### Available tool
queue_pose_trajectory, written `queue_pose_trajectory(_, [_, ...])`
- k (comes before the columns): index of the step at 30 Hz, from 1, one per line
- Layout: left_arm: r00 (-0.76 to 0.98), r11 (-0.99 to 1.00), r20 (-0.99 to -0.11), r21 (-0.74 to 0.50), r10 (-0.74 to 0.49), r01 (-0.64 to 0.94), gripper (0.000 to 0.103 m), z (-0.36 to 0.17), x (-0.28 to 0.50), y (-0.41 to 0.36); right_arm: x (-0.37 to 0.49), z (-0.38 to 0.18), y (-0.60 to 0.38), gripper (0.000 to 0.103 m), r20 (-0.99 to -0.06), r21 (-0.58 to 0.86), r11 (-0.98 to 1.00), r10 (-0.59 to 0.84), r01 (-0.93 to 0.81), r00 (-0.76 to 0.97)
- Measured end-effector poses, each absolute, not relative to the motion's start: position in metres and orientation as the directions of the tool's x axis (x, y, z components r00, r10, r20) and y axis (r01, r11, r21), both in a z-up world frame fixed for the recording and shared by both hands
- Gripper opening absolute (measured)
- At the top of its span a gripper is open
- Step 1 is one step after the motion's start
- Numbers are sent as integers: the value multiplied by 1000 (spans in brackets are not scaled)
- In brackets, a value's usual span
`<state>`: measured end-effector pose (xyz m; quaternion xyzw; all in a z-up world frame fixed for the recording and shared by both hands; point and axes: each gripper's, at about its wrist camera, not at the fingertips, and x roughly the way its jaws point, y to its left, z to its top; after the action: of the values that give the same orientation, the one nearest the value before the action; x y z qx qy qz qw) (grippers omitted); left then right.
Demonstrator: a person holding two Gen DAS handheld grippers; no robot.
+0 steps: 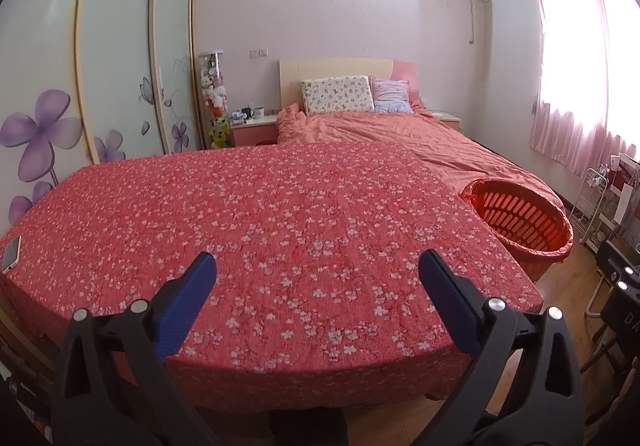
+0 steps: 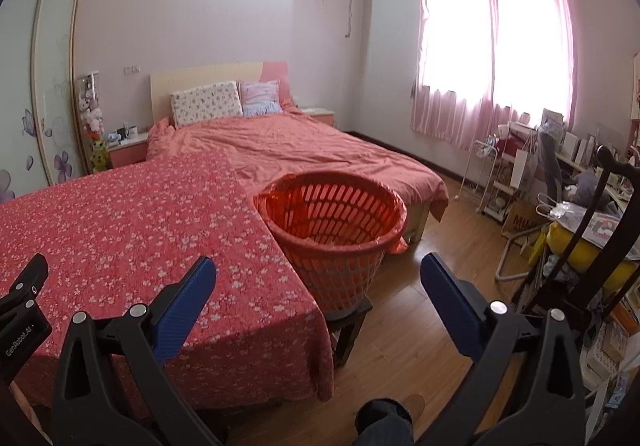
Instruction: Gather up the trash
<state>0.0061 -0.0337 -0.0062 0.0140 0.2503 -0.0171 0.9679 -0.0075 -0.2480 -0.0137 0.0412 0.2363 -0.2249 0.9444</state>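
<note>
An orange slatted basket lined with an orange bag stands on a small dark stool beside the right edge of a table under a red floral cloth. It also shows in the left wrist view at the right. My left gripper is open and empty above the near part of the floral cloth. My right gripper is open and empty, held in front of the basket. I see no loose trash on the cloth.
A phone lies at the cloth's left edge. A bed with a pink duvet lies behind. Sliding wardrobe doors stand left. Cluttered racks and a desk line the right wall, with wood floor between.
</note>
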Motion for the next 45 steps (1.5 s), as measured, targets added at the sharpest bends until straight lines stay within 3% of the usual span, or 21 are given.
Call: queue_pose_trajectory(45, [885, 999, -466, 33, 20, -6, 99, 17, -1, -41, -13, -5, -246, 101, -494, -10, 884, -411, 468, 766])
